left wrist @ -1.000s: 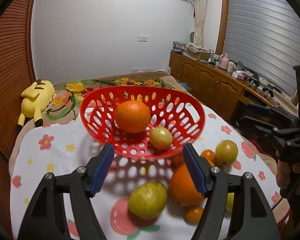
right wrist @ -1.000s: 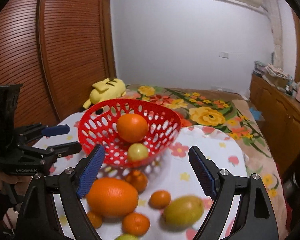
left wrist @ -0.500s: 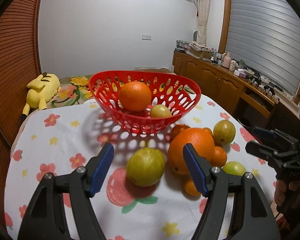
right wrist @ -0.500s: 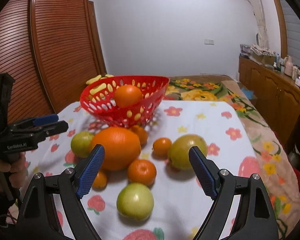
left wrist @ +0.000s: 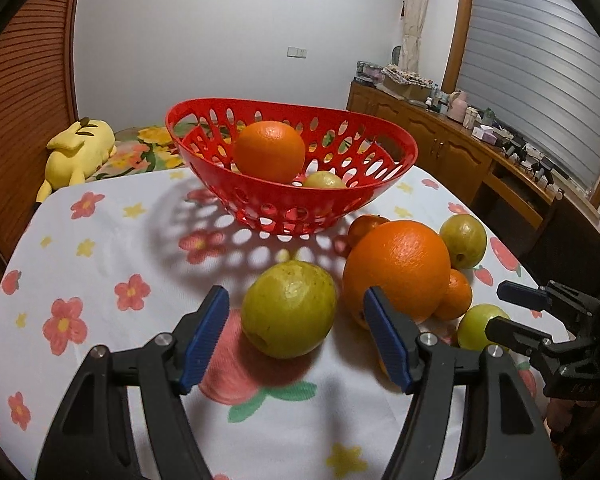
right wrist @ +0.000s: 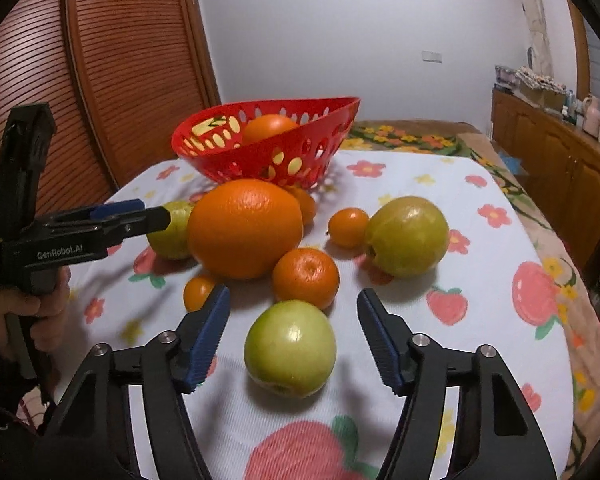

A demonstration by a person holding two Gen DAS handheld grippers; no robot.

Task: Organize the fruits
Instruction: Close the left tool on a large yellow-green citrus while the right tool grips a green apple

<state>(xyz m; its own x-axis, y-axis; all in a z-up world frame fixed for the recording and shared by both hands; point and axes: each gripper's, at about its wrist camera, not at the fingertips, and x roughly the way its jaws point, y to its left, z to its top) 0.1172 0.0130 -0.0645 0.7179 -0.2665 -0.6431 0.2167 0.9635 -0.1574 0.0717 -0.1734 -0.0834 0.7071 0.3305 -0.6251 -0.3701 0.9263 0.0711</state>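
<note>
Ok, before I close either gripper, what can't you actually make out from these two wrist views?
- Left wrist: the small yellow-green fruit in the red basket is mostly hidden by the basket wall.
- Left wrist: a small orange fruit is almost wholly behind the left gripper.
- Right wrist: the orange in the basket shows only its top, so what lies beneath it is unseen.
- Both: items on the sideboard are too small to identify.

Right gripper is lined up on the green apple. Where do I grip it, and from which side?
Grip the green apple across its widest middle, coming straight in from the near side. It is round and sits apart from the mandarin behind it, with both flanks clear for the open right gripper.
</note>
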